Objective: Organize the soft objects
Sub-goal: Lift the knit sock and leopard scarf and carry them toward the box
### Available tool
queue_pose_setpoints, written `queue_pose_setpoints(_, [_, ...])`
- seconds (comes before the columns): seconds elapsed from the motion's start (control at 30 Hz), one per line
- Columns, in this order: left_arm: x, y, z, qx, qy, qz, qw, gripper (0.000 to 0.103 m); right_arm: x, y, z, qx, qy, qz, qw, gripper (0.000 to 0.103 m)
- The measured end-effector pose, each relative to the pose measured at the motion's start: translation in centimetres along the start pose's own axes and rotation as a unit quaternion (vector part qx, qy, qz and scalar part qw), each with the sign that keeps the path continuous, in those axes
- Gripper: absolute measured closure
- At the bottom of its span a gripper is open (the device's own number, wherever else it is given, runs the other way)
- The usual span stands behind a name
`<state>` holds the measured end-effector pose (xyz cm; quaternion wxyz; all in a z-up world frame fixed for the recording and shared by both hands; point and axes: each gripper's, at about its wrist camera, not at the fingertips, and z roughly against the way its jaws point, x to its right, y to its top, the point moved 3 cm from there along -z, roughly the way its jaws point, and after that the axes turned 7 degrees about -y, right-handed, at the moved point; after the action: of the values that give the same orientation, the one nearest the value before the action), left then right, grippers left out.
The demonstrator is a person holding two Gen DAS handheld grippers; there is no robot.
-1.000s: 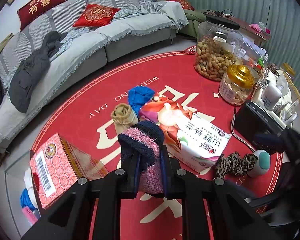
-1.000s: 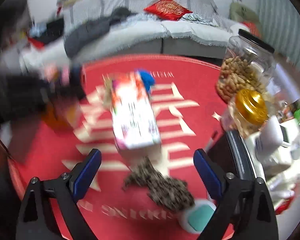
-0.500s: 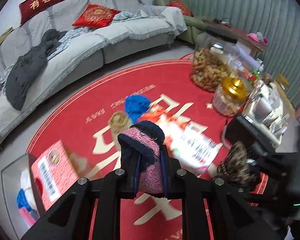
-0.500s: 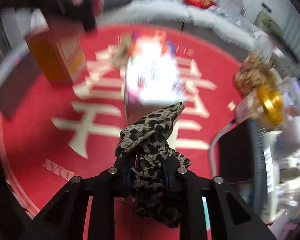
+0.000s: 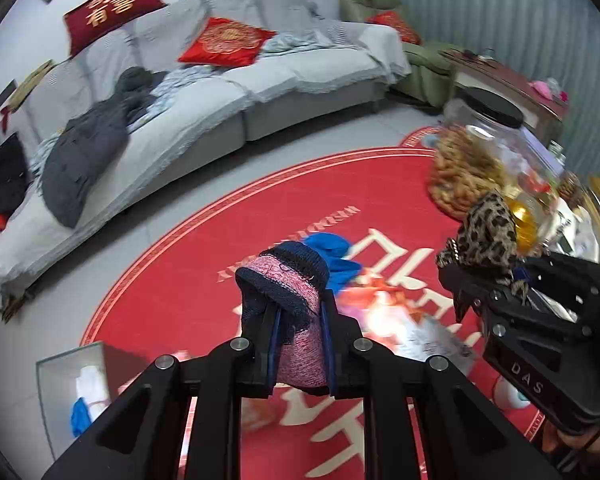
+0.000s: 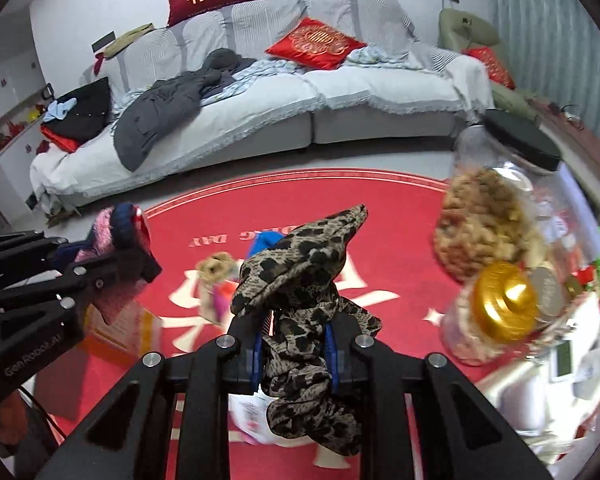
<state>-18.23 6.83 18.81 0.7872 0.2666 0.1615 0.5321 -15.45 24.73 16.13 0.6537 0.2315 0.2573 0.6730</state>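
Observation:
My left gripper (image 5: 298, 312) is shut on a pink and navy knitted sock (image 5: 296, 280) and holds it above the red round mat (image 5: 260, 208). My right gripper (image 6: 296, 320) is shut on a leopard-print cloth (image 6: 300, 272), which sticks up past the fingers and hangs below them. In the left wrist view the right gripper (image 5: 483, 280) hovers at the right with the leopard cloth (image 5: 487, 224). In the right wrist view the left gripper (image 6: 140, 256) is at the left with the sock (image 6: 116, 232). A blue cloth (image 5: 331, 252) and a tan sock (image 6: 216, 266) lie on the mat.
A big peanut jar (image 6: 491, 220) and a gold-lidded jar (image 6: 499, 304) stand at the right. A red box (image 6: 116, 328) and a clear box (image 5: 72, 384) holding cloths sit at the left. A tissue pack (image 5: 411, 328) lies mid-mat. A grey sofa (image 6: 260, 112) runs behind.
The right gripper closed on the leopard cloth that lay on the mat and lifted it. Both grippers have risen, and the left still holds the sock.

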Motion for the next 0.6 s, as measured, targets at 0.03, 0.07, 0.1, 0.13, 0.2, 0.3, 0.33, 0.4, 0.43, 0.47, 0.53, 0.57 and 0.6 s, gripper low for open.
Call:
queue_pose_setpoints(0.03, [-0.9, -0.1, 0.3, -0.001, 0.005, 0.009, 1.0000, 0.084, -0.8, 0.2, -0.1, 0.000, 0.005, -0.002, 1.000, 0.078])
queue_pose_setpoints(0.07, [-1.7, -0.2, 0.5, -0.002, 0.007, 0.015, 0.9999, 0.084, -1.4, 0.4, -0.1, 0.001, 0.010, -0.003, 1.000, 0.078])
queue_pose_setpoints(0.1, [-2.5, -0.4, 0.7, -0.003, 0.010, 0.023, 0.9997, 0.084, -2.0, 0.6, -0.1, 0.002, 0.015, -0.004, 1.000, 0.078])
queue_pose_setpoints(0.13, [-3.2, -0.5, 1.0, -0.002, 0.013, 0.028, 0.9995, 0.084, -2.6, 0.7, 0.0, 0.004, 0.021, -0.003, 1.000, 0.078])
queue_pose_setpoints(0.2, [-4.4, -0.9, 1.4, 0.002, 0.017, 0.037, 0.9992, 0.084, -4.2, 1.2, 0.2, 0.004, 0.028, 0.003, 1.000, 0.078])
queue_pose_setpoints(0.3, [-6.9, -1.7, 2.4, 0.005, 0.024, 0.056, 0.9981, 0.084, -6.4, 1.8, 0.3, 0.003, 0.043, 0.010, 0.999, 0.078])
queue_pose_setpoints(0.33, [-7.7, -2.0, 2.7, 0.005, 0.027, 0.063, 0.9976, 0.084, -7.3, 2.0, 0.4, 0.003, 0.049, 0.013, 0.999, 0.078])
queue_pose_setpoints(0.4, [-9.4, -2.8, 3.2, 0.004, 0.035, 0.078, 0.9963, 0.084, -8.8, 2.3, 0.5, 0.003, 0.058, 0.021, 0.998, 0.078])
queue_pose_setpoints(0.43, [-10.5, -3.4, 3.5, 0.004, 0.041, 0.088, 0.9953, 0.084, -9.6, 2.5, 0.5, 0.002, 0.063, 0.027, 0.998, 0.078])
queue_pose_setpoints(0.47, [-11.4, -3.9, 3.8, 0.002, 0.045, 0.096, 0.9944, 0.084, -11.0, 2.6, 0.6, 0.002, 0.069, 0.036, 0.997, 0.078])
queue_pose_setpoints(0.53, [-13.3, -5.1, 4.3, -0.002, 0.055, 0.114, 0.9920, 0.084, -13.1, 2.9, 0.7, 0.002, 0.079, 0.050, 0.996, 0.078])
queue_pose_setpoints(0.57, [-14.1, -5.6, 4.6, -0.003, 0.059, 0.120, 0.9910, 0.084, -14.4, 2.9, 0.8, 0.002, 0.085, 0.060, 0.995, 0.078])
queue_pose_setpoints(0.6, [-14.9, -6.2, 4.9, -0.003, 0.063, 0.127, 0.9899, 0.084, -15.6, 3.0, 0.9, 0.002, 0.091, 0.068, 0.994, 0.078])
